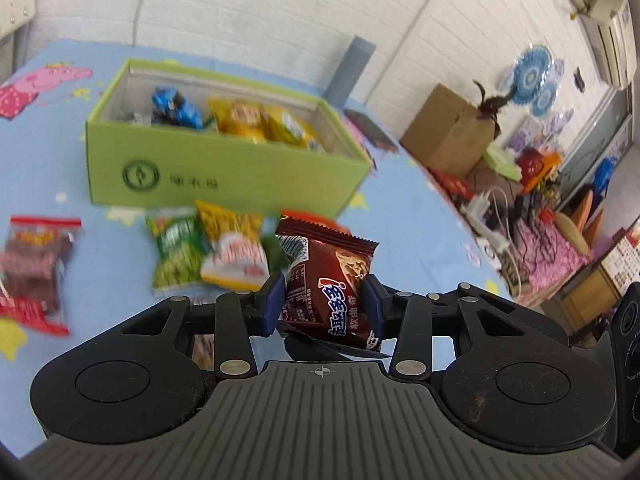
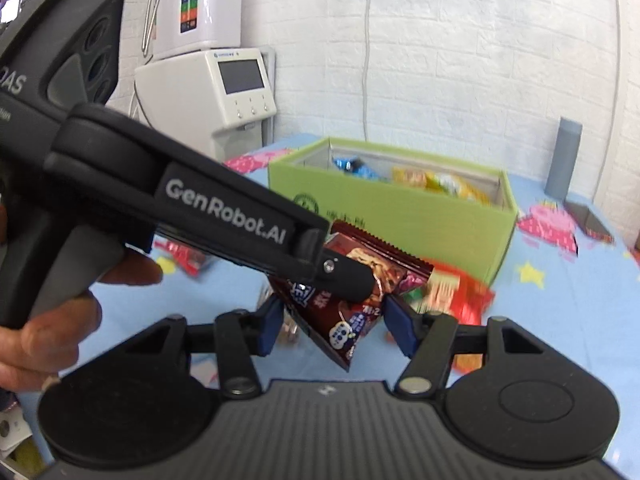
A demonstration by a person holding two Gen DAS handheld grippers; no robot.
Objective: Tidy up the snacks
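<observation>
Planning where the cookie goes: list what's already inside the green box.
Inside the green box: a blue packet and yellow packets, toward the back and right. The front wall hides the floor and anything lower.

Cardboard box (image 1: 448, 132), white machines (image 2: 224, 88)

My left gripper (image 1: 325, 304) is clamped on a brown packet (image 1: 328, 284), lifted. My right gripper (image 2: 336, 326) sits spread wide just below it, its pads (image 2: 400, 330) not touching anything.
</observation>
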